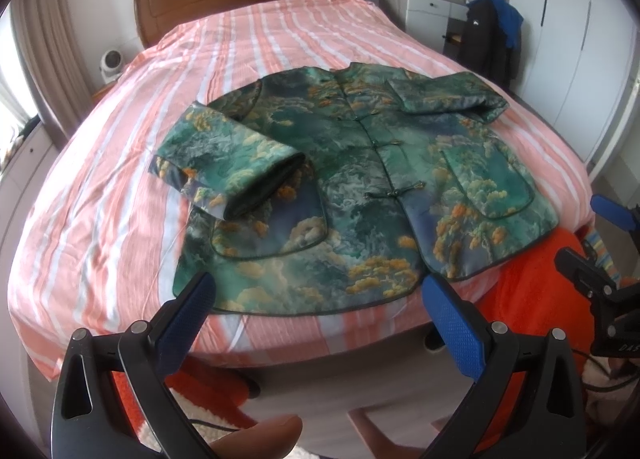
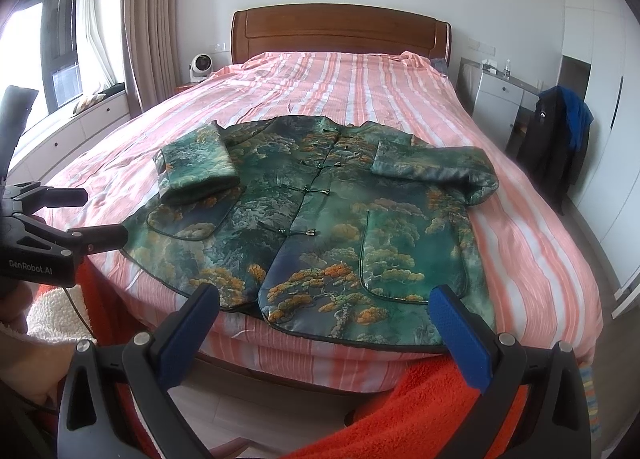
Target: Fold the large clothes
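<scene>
Two grippers, left gripper point(image 1: 316, 299) and right gripper point(image 2: 324, 309), hover with fingers wide apart above a green patterned jacket point(image 1: 360, 187) lying flat, both sleeves folded inward, on a striped bed point(image 1: 120, 187).

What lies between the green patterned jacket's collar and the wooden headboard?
Only bare pink-and-white striped bedcover lies between the green patterned jacket and the wooden headboard; nothing rests on that stretch. The right wrist view shows it best.
</scene>
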Available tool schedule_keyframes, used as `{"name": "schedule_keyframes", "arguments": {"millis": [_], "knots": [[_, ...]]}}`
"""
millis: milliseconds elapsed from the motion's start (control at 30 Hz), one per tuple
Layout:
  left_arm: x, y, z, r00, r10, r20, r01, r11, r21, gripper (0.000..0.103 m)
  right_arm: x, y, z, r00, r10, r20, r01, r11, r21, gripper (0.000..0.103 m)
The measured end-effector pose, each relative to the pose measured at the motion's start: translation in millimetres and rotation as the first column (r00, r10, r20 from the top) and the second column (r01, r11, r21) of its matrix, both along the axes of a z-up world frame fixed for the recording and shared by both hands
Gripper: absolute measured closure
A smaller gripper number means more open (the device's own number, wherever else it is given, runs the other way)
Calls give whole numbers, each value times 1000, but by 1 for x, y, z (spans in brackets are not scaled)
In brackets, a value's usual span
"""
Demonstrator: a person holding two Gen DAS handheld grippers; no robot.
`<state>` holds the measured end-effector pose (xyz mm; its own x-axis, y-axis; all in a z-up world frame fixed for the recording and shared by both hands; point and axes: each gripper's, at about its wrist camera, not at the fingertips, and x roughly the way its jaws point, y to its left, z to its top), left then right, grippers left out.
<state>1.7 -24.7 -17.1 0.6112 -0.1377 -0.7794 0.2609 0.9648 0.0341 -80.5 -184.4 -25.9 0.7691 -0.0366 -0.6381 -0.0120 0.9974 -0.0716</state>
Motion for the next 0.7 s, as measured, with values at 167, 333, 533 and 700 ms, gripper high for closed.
{"name": "schedule_keyframes", "arguments": {"millis": [167, 333, 533, 700], "knots": [[0, -1, 0, 1000, -2, -4, 2, 1000, -1, 0, 0, 0, 0, 1000, -1, 0, 1, 1000, 1, 0], [0, -2, 0, 1000, -2, -3, 2, 1000, 1, 0, 0, 0, -1, 1000, 0, -1, 0, 1000, 1, 0], [0, -2, 0, 1000, -3, -3, 3, 1000, 1, 0, 0, 0, -1, 1000, -1, -1, 1, 1000, 2, 0], [-1, -3, -1, 1000, -3, -4, 3, 1000, 1, 0, 1, 1, -1, 1000, 0, -2, 0, 1000, 2, 0]]}}
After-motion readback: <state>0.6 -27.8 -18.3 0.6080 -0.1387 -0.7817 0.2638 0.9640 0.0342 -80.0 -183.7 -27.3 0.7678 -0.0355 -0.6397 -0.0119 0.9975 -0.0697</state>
